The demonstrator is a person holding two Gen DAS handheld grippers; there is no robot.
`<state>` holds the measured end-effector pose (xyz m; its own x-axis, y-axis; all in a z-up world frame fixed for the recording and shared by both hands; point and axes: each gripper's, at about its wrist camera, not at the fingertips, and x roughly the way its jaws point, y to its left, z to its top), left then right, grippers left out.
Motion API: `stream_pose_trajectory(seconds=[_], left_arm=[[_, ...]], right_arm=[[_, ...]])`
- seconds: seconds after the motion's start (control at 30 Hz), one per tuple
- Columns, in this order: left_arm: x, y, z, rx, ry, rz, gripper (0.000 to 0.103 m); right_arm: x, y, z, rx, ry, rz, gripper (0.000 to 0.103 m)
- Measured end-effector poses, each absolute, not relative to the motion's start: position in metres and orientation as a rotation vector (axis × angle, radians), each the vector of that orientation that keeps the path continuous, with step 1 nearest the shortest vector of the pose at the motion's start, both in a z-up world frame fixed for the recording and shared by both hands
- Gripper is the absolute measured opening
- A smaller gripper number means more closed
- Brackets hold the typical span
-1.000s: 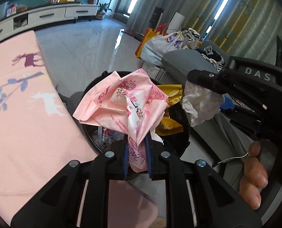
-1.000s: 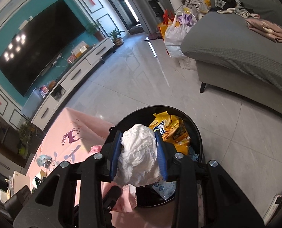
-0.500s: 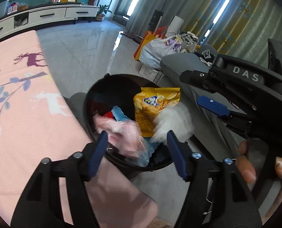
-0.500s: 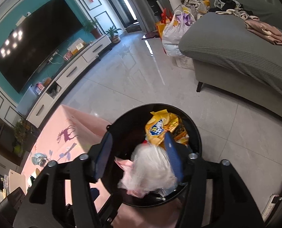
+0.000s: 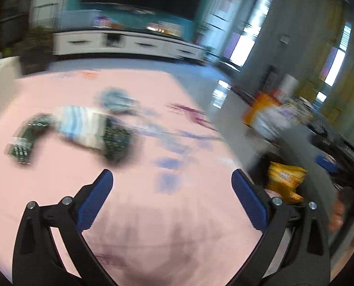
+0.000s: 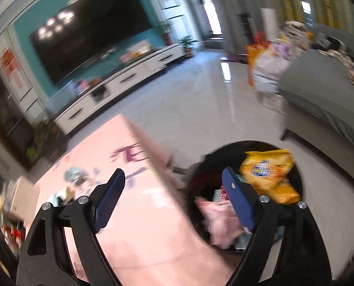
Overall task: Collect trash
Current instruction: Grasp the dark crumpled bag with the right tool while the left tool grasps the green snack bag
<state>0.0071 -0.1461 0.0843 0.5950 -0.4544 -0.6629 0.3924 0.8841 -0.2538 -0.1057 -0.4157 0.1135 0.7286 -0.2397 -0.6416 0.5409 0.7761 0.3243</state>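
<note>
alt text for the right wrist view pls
The right tool, opening with nothing between its blue pads, hangs over the edge of a pink tablecloth beside a black bin holding a yellow snack bag and pink wrapper.

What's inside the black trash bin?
In the black trash bin lie a yellow snack bag and a pink wrapper. Whatever is beneath them stays hidden.
</note>
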Motion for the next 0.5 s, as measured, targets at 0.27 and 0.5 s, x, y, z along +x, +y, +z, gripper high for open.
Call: stream_pose_trajectory(seconds=[0.27, 0.5], left_arm=[[0.09, -0.002, 0.073, -0.207, 0.791, -0.21, 0.099], [0.136, 0.015, 0.04, -0.256, 0.874, -0.162, 0.099]], right_arm=[[-0.017, -0.325, 0.112, 0.391, 0.715, -0.214, 0.083], [0.074, -0.241, 0.068, 0.317, 0.894, 0.002, 0.083]])
